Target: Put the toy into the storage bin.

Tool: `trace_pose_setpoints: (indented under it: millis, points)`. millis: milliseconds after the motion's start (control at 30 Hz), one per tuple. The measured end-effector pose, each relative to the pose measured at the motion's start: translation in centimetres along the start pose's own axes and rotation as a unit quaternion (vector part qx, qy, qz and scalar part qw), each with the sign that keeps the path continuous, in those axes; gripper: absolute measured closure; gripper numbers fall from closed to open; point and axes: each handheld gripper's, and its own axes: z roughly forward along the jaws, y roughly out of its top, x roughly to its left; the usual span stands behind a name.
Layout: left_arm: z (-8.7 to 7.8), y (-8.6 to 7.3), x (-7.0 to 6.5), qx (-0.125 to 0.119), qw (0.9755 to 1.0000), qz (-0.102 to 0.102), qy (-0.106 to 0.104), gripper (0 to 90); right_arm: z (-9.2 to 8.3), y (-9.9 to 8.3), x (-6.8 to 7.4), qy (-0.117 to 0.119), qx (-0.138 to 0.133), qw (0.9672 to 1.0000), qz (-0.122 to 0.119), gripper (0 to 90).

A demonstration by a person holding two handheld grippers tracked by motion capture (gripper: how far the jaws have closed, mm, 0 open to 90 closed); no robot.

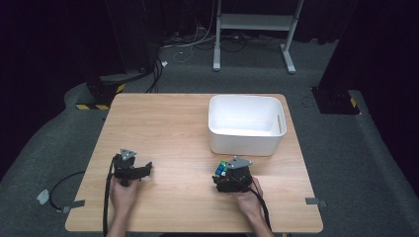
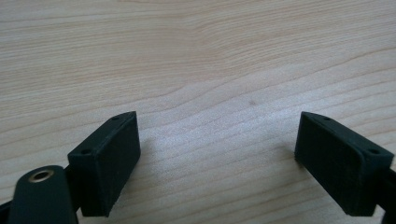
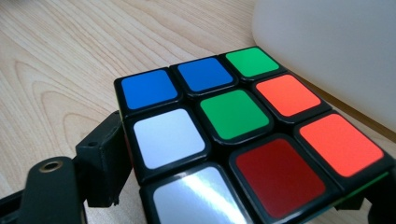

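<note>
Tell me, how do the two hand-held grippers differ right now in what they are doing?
The right gripper has a scrambled colour cube between its jaws, near the white bin; the left gripper has nothing but bare table between its jaws. The left gripper's jaws stand wide apart, while the right gripper's jaws flank the cube's sides. Both are black, each held in one hand low over the wooden table.
</note>
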Motion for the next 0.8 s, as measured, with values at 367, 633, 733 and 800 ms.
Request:
trace_pose_setpoints:
  millis: [367,633,733,800]
  points:
    - [0.0,0.0,0.0,0.0,1.0,0.0,0.0,14.4,-0.9,0.0,-0.3,0.008,-0.004,1.0,0.001,18.3]
    - [0.0,0.0,0.0,0.0,1.0,0.0,0.0,14.5,-1.4,0.0,-0.6,0.008,-0.003,1.0,0.001,18.5]
    - [0.0,0.0,0.0,0.0,1.0,0.0,0.0,14.4,-1.7,-0.2,-1.0,0.007,-0.002,1.0,0.004,18.6]
    - [0.0,0.0,0.0,0.0,1.0,0.0,0.0,14.4,-1.8,-0.3,-1.1,0.005,-0.001,1.0,0.007,18.6]
